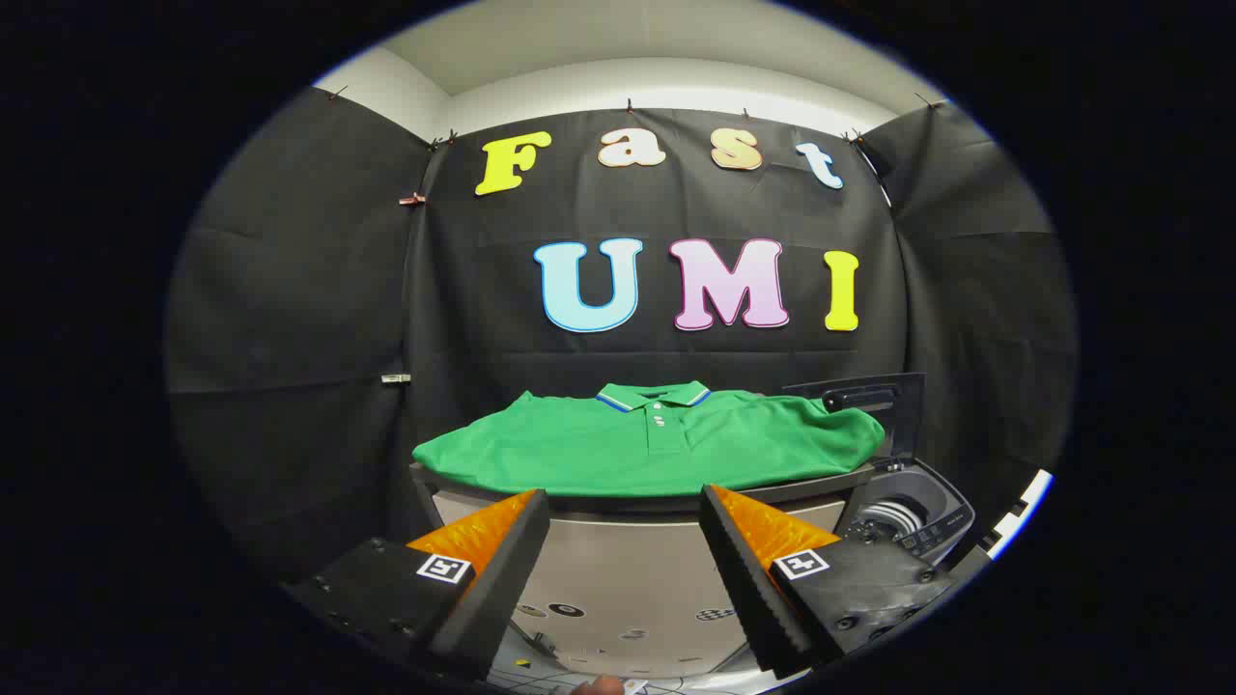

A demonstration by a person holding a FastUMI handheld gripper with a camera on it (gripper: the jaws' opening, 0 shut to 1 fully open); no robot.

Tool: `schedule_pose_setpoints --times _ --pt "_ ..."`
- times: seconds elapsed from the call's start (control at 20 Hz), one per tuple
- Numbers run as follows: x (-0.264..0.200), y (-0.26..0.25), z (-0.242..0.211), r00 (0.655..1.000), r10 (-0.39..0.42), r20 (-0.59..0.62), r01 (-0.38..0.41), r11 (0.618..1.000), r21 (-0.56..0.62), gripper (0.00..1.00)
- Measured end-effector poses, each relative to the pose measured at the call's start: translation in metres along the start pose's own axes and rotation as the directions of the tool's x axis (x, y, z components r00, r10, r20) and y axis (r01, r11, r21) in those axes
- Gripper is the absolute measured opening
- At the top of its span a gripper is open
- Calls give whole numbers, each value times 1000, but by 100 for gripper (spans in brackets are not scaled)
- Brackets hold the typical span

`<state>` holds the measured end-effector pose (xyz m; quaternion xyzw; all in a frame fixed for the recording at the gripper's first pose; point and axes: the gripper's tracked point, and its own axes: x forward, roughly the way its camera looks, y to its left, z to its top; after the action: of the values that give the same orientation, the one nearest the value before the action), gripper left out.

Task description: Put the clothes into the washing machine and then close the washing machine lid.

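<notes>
A green polo shirt (649,442) lies spread flat on a dark tabletop (850,477), collar toward the booth wall. To its right, lower than the table, stands a small washing machine (912,512) with its lid (864,405) raised upright, the drum visible inside. My gripper (626,507) is open, fingers wide apart, with nothing between them. It sits in front of the table's near edge, and the shirt is just beyond the fingertips.
The table's pale front panel (628,579) fills the space between the fingers. Black cloth walls close in behind and on both sides. A fingertip of a hand (606,685) shows at the very bottom.
</notes>
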<state>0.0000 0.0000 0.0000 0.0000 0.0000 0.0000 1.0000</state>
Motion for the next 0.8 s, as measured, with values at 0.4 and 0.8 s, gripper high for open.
schedule_pose_setpoints --times 0.4,0.8 --pt "1 5 -1 1000 3 -1 -3 1000 -7 98" --pt "1 4 -1 1000 -3 -1 3 1000 -7 98"
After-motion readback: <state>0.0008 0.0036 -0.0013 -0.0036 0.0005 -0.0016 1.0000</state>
